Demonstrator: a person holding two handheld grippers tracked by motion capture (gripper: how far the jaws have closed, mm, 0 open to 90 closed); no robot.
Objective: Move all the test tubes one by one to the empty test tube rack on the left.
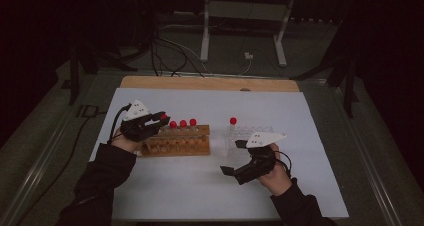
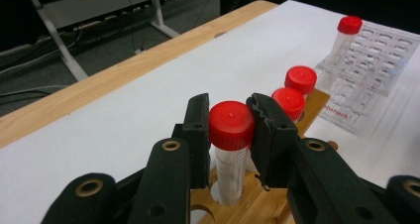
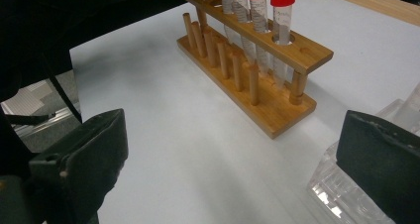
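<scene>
Red-capped tube [image 2: 231, 135] stands in wooden rack [image 2: 257, 204], clamped by left gripper [image 2: 229, 130].

1. Left gripper [image 1: 152, 123]: in high view its body covers the wooden rack's [image 1: 190, 147] left end; red-capped tube [image 2: 231, 135] in its jaws shows there as just a cap speck.
2. Same tube, left gripper view: lower part hidden in rack hole, behind jaws.
3. Clear plastic rack [image 2: 369, 75]: cut by right edge in left gripper view; printed label too small to read.
4. Right gripper [image 3: 233, 179]: jaws cut by bottom and side edges in its own view.
5. Right gripper view: top edge crops the leftmost tube's cap; the dark sleeve at upper left is indistinct.
</scene>
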